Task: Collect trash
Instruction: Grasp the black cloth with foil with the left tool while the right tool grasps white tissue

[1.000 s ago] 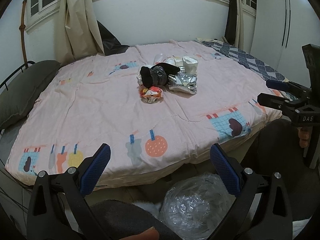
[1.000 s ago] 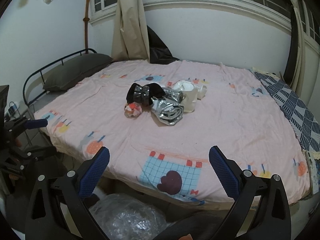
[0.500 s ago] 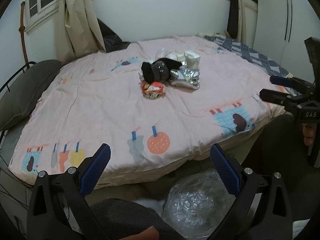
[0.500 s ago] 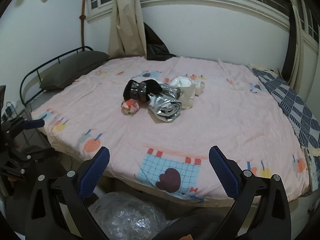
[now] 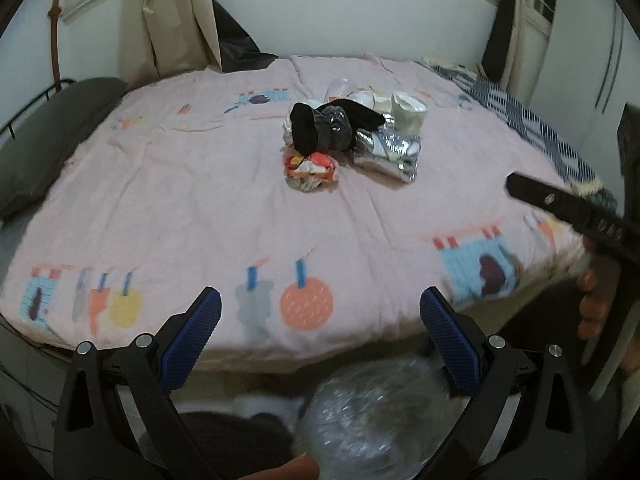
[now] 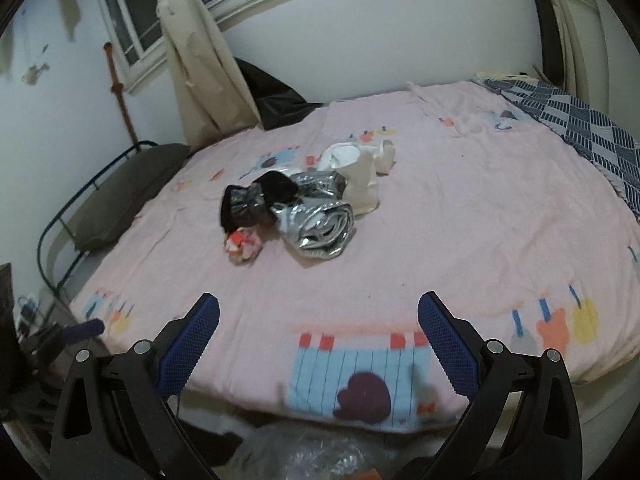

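Note:
A heap of trash lies in the middle of the pink bed cover: a black plastic bag, a crumpled silver foil wrapper, an orange-and-white snack wrapper and white paper cups. My left gripper hangs open over the bed's near edge, well short of the heap. The right gripper is open too, above the near edge. A clear plastic bag sits on the floor below both.
A dark pillow lies by the metal bed frame on the left. A blue patterned blanket covers the right side. A beige curtain hangs by the window. The other gripper's black arm crosses the right edge.
Both grippers have moved forward and closer to the bed; the trash heap looms larger. The right view has swung so the heap sits further left. Both grippers stay open.

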Demonstrator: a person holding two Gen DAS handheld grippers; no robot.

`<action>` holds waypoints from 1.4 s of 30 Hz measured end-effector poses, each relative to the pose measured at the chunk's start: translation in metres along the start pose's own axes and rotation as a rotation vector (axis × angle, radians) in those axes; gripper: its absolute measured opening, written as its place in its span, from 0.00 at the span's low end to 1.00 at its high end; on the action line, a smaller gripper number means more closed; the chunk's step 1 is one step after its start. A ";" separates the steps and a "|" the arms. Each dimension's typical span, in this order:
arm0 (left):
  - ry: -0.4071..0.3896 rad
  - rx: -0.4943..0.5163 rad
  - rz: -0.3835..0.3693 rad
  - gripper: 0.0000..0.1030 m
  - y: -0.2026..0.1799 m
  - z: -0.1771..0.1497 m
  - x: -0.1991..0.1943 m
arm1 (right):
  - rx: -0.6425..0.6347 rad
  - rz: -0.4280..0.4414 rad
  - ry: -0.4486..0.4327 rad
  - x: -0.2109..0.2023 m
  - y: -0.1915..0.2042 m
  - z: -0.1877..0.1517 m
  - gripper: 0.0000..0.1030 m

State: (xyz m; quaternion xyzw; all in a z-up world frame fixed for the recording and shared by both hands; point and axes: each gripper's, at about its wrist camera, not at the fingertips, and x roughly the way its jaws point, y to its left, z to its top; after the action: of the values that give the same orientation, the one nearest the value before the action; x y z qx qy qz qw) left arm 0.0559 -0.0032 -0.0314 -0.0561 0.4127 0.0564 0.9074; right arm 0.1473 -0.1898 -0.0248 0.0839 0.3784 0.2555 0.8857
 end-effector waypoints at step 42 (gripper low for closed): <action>-0.066 -0.148 0.037 0.94 0.006 0.148 0.153 | -0.032 -0.015 0.120 0.177 -0.041 0.129 0.42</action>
State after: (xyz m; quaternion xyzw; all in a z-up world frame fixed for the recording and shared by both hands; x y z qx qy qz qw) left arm 0.2650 0.0335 -0.0510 -0.1138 0.3783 0.1052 0.9126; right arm 0.3587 -0.1276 -0.0595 0.0513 0.4273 0.2598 0.8644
